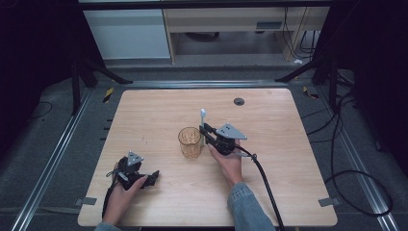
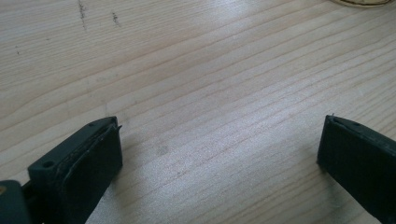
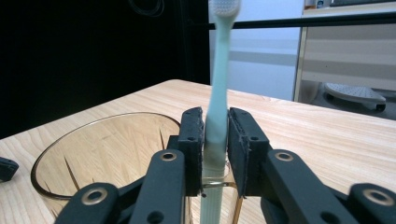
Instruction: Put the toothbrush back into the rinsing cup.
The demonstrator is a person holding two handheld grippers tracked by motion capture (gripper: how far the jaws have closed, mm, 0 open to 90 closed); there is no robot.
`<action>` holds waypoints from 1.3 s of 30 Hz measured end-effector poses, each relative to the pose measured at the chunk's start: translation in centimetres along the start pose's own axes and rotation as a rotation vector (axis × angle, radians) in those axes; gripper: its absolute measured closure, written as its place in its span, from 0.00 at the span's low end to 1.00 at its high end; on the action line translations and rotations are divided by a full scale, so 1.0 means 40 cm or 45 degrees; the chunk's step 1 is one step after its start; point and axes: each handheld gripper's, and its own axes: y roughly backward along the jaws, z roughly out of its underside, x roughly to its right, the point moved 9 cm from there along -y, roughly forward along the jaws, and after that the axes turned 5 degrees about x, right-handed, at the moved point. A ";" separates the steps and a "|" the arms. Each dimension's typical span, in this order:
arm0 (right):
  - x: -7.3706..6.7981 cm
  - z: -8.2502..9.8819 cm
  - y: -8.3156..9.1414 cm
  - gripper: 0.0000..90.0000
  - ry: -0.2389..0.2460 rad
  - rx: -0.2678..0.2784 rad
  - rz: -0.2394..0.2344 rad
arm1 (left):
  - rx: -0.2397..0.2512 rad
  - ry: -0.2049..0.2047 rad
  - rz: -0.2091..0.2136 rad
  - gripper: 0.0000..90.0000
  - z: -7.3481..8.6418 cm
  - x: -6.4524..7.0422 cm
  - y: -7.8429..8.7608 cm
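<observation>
Right now the right gripper [image 3: 215,154] has a pale green toothbrush [image 3: 218,100] pinched btwn its 2 black jaws, pads pressed on the handle from both sides; in the right gripper view the brush stands upright, bristle head [image 3: 224,7] at the top, lower handle running down past the jaws just at the near rim of an amber see-through cup [image 3: 100,154]; whether the handle tip is inside the cup or just outside its wall, can't tell. In the high view the right gripper [image 1: 206,131] sits approx mid-table, just right of the cup [image 1: 190,142], w/ the toothbrush [image 1: 203,118] poking up above the jaws; the person's right hand [image 1: 228,161] grips the tool from behind, cable [image 1: 267,187] trailing back to the near table edge. Left gripper [image 1: 153,177] rests low on the wooden table [image 1: 269,110] near the front-left corner, well apart from the cup, held by the left hand [image 1: 122,190]; in the left gripper view its 2 jaws stand wide apart w/ bare wood btwn them, nothing held; left gripper [image 2: 219,144] there looks along the tabletop, a sliver of the cup base [image 2: 362,2] at the top edge.
</observation>
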 end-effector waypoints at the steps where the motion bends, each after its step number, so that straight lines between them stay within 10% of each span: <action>1: 0.001 0.000 0.000 0.81 -0.003 -0.001 0.000 | 0.000 0.000 0.000 0.00 0.000 0.000 0.000; 39: 0.018 -0.088 0.059 0.48 -0.009 -0.084 0.006 | 0.000 0.000 0.000 0.00 0.000 0.000 0.000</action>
